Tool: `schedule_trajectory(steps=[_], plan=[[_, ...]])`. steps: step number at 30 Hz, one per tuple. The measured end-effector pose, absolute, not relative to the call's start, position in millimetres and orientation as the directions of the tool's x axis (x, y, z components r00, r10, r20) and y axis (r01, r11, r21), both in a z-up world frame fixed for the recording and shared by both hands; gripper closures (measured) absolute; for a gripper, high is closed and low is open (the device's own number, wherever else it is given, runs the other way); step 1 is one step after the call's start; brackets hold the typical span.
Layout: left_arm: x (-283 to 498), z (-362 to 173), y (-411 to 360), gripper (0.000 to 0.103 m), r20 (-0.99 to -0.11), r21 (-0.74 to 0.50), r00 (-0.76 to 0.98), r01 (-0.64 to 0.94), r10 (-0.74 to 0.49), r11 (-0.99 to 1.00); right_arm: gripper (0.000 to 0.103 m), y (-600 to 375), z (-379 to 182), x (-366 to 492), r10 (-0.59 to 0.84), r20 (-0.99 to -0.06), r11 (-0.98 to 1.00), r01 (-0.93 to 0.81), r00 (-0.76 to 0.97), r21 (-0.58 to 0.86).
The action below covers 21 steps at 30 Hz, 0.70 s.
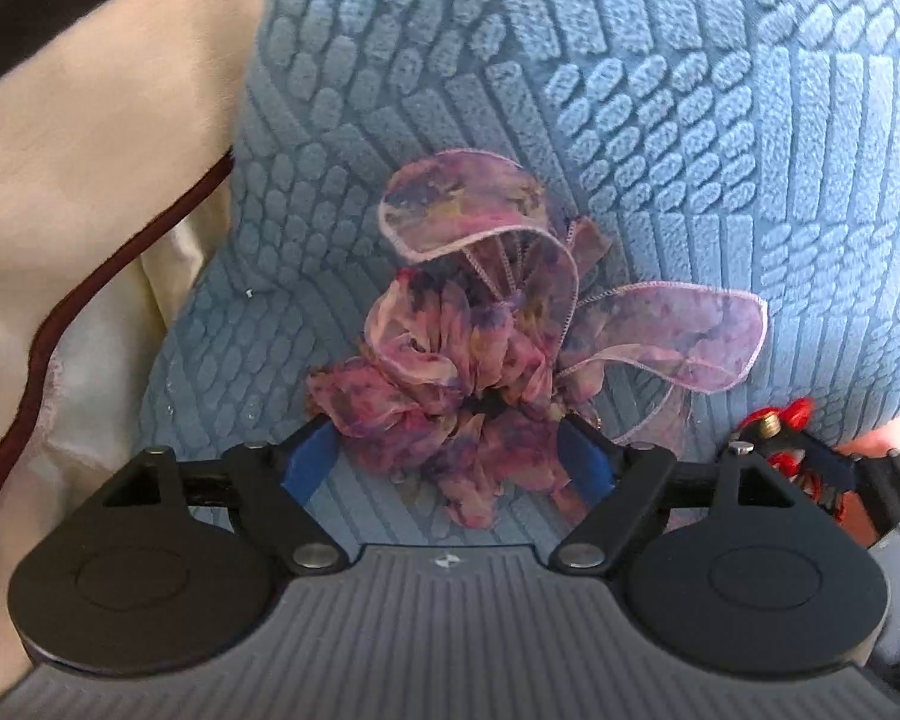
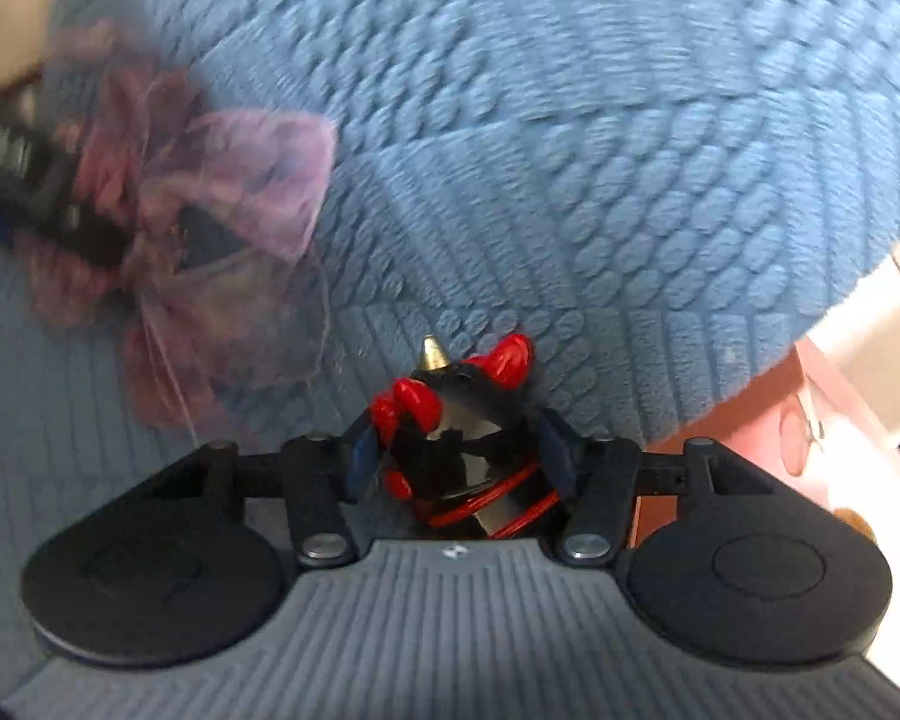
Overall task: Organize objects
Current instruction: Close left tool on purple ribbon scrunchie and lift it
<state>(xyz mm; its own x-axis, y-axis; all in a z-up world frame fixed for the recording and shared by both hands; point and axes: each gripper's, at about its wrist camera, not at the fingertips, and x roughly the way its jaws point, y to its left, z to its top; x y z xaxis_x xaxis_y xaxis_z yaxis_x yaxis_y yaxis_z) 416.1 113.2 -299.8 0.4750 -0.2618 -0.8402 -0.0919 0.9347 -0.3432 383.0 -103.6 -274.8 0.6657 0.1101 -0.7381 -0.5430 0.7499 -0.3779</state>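
Scrunchie [image 1: 450,378] sits pinched in my left hand-held gripper [image 1: 450,450] — right hand-held gripper [image 2: 459,450] clamps the red-and-black trinket [image 2: 450,420], both lifted off the blue cushion [image 1: 690,120] for sorting.

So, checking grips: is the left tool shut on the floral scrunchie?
Shut on it: the left tool has both blue fingers pressing the floral scrunchie.

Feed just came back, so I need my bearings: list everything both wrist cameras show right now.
Scrunchie: one, pink-purple floral with sheer ribbon tails, between the left gripper's fingers.
Small toy: one, black with red parts and a brass tip, between the right gripper's fingers.
Blanket: one, textured blue, beneath both.
Cream fabric: one, dark-red piping, left of the blanket.
Left gripper: black, blue pads, shut on scrunchie.
Right gripper: black, blue pads, shut on toy.
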Motion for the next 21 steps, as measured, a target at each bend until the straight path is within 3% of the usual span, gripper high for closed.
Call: schedule_trajectory(steps=[8,13,21], plan=[[424,-304,93,0.019,-0.835,-0.346,0.485,-0.098,-0.259,0.933,0.045,-115,-245,370,0.255,-0.708,0.84,-0.514,0.659,-0.176],[423,-304,93,0.019,-0.831,-0.339,0.499,-0.101,-0.247,0.935,0.045,-107,-259,357,0.247,-0.739,0.828,-0.533,0.627,-0.176],[407,-298,59,0.019,-0.819,-0.163,0.563,-0.045,-0.11,0.986,0.045,-109,-279,319,0.238,-0.747,0.843,-0.514,0.621,-0.159]])
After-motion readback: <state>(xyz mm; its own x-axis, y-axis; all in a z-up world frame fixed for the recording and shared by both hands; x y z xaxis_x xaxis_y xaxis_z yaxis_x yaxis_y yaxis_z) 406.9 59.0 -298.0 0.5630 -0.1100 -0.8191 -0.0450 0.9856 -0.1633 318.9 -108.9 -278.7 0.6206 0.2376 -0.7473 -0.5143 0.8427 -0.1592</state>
